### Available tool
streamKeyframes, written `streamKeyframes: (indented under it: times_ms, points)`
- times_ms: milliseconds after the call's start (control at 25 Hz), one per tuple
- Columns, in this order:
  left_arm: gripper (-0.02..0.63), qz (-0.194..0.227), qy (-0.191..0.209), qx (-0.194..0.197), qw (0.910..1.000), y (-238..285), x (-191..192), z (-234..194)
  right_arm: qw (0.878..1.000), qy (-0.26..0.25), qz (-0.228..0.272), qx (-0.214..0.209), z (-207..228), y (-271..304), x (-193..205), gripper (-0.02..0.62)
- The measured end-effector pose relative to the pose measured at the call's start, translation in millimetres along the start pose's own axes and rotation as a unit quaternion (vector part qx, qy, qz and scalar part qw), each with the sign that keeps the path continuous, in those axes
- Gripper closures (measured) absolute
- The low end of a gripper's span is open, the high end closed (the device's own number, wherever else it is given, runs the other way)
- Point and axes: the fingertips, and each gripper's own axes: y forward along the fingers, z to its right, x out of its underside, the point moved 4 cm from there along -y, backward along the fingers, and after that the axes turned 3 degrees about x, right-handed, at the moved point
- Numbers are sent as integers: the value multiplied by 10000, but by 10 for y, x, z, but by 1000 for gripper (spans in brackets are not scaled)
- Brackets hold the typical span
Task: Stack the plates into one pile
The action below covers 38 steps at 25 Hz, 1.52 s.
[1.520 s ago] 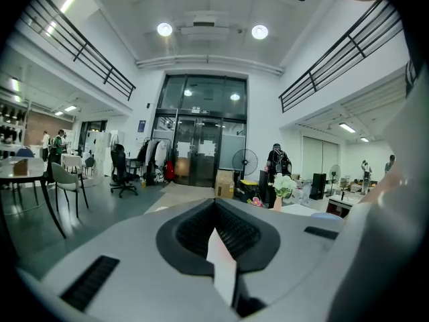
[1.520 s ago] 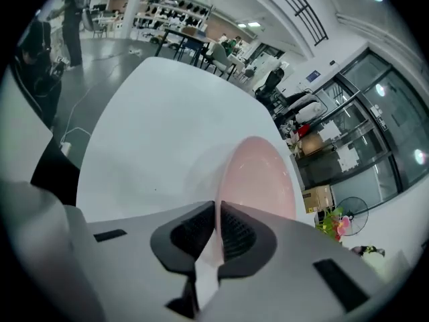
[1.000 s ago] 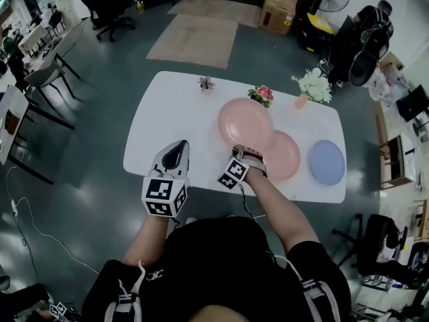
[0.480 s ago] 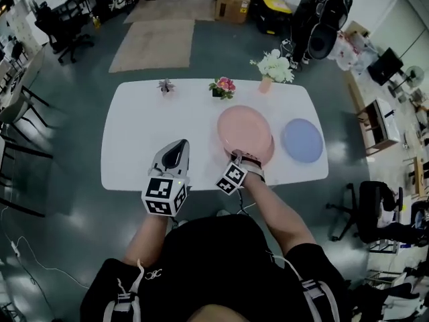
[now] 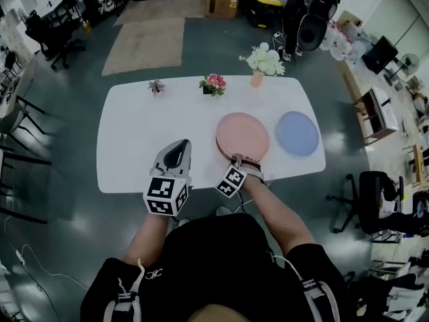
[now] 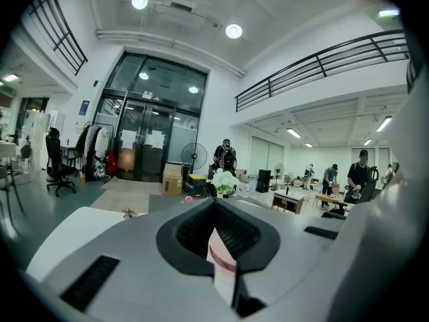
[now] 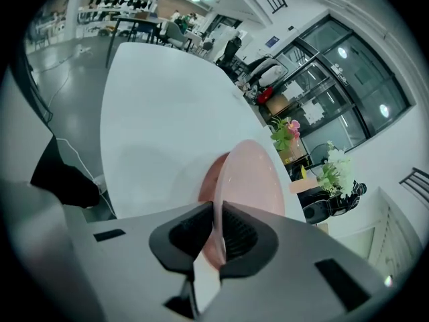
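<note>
At 5 o'clock on the bench (image 5: 147,139), my right hand-held gripper (image 5: 238,159) nips the pink plate (image 5: 242,134) by its rim, jaws just easing open. Beside it at 3 o'clock lies the blue plate (image 5: 297,133); my left hand-held gripper (image 5: 179,145) is closed, empty

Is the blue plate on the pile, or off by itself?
Off by itself: the blue plate lies flat on the white table, beside the pink plates, with a gap between them.
</note>
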Motion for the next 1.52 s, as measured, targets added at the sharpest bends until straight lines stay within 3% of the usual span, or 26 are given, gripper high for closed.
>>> streamKeyframes:
  times_ms: [240, 360, 440, 520, 600, 720, 880, 960, 1040, 1160, 1520]
  points:
    - [594, -54, -19, -120, 9999, -23, 40, -34, 9987, 427, 108, -265, -89, 99, 27, 545]
    - [594, -72, -31, -166, 9998, -51, 51, -48, 9907, 1154, 152, -700, -83, 98, 55, 470]
    - [594, -82, -44, -185, 9998, -64, 57, -60, 9769, 1878, 375, -950, -15, 34, 35, 444]
    - [594, -75, -55, -197, 9998, -65, 50, -62, 9538, 2724, 805, -984, 145, -86, -13, 442]
    - [594, -51, -57, -196, 9998, -46, 37, -59, 9230, 3518, 1332, -813, 379, -251, -67, 450]
    - [594, -5, -49, -185, 9998, -13, 18, -33, 8723, 4344, 2240, -158, 825, -634, -148, 506]
    - [594, 72, -21, -177, 9998, 6, -48, 36, 7977, 4786, 3445, 1263, 1440, -1353, -185, 557]
    - [592, 131, 6, -169, 9998, -2, -103, 72, 7642, 4841, 3971, 1550, 1621, -1723, -238, 580]
    - [594, 192, 37, -162, 9997, -27, -162, 98, 7447, 4808, 4366, 1537, 1685, -2004, -312, 580]
    - [594, 250, 65, -164, 9995, -85, -209, 102, 7398, 4617, 4645, 1540, 1664, -2236, -417, 580]
    - [594, 263, -114, -35, 9996, -388, -127, -77, 7537, 4454, 4599, 1486, 1370, -2426, -714, 580]
